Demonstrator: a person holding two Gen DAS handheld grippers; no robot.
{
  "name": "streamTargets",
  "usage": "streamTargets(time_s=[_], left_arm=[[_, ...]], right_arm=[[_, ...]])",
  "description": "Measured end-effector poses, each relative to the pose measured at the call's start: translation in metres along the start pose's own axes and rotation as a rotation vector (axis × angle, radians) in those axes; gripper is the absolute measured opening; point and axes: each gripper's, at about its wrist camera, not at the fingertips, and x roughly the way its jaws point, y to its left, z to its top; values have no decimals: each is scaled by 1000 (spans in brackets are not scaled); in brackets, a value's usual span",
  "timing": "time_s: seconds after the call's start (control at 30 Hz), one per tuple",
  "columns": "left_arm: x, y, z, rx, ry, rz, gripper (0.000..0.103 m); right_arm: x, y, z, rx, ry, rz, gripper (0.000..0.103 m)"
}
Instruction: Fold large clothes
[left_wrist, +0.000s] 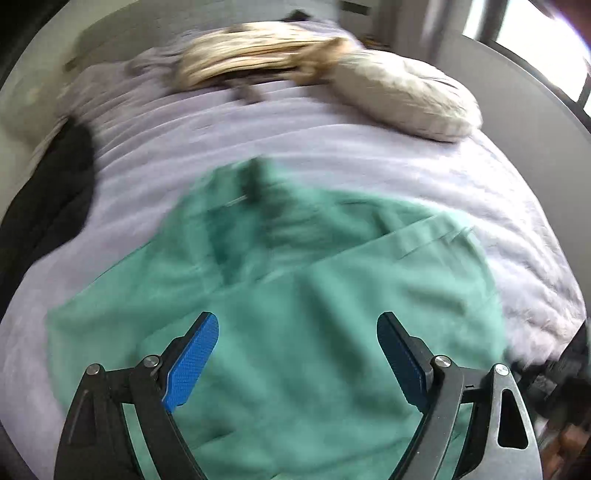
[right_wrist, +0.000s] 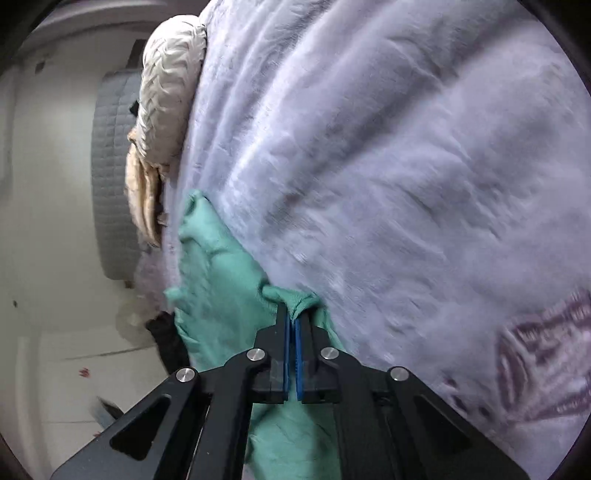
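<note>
In the left wrist view the left gripper (left_wrist: 297, 354) hangs spread and empty over the green garment (left_wrist: 295, 295) filling the lower centre on the lilac blanket (left_wrist: 332, 147), while in the right wrist view the right gripper (right_wrist: 294, 325) pinches a bunched green edge at lower centre, so a fold seems under way and next calls for the left to take another edge.

Left gripper (left_wrist: 297, 350): fingers (left_wrist: 192, 363) spread wide apart, blue pads facing each other across a clear gap. Nothing is clamped between them; the pads press on nothing. The tool is pitched steeply downward, and its view is smeared by motion blur.

Right gripper (right_wrist: 294, 317): fingers (right_wrist: 286, 354) drawn together, blue pads parallel with only a thin slit between them. A fold of the green garment (right_wrist: 221, 273) is pinched at the fingertips, bunching just beyond them. The tool is angled moderately downward.

No hand or sleeve is visible in either view.
</note>
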Motion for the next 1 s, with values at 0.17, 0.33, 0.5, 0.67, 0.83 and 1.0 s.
streamTargets(time_s=[0.17, 0.33, 0.5, 0.67, 0.83, 1.0], left_arm=[[50, -82, 46, 91, 15, -65, 88], [95, -158, 72, 250, 52, -82, 81], [106, -179, 71, 268, 91, -81, 11], [109, -171, 84, 254, 53, -65, 11], [117, -177, 80, 241, 9, 4, 14], [74, -156, 87, 173, -120, 28, 85]], right_arm=[[0, -4, -2, -33, 1, 2, 2], [2, -5, 0, -47, 17, 21, 2], [3, -2, 3, -47, 21, 30, 2], [-14, 21, 3, -179, -47, -42, 2], [-7, -10, -1, -80, -14, -103, 0], [-24, -11, 1, -127, 20, -65, 0]])
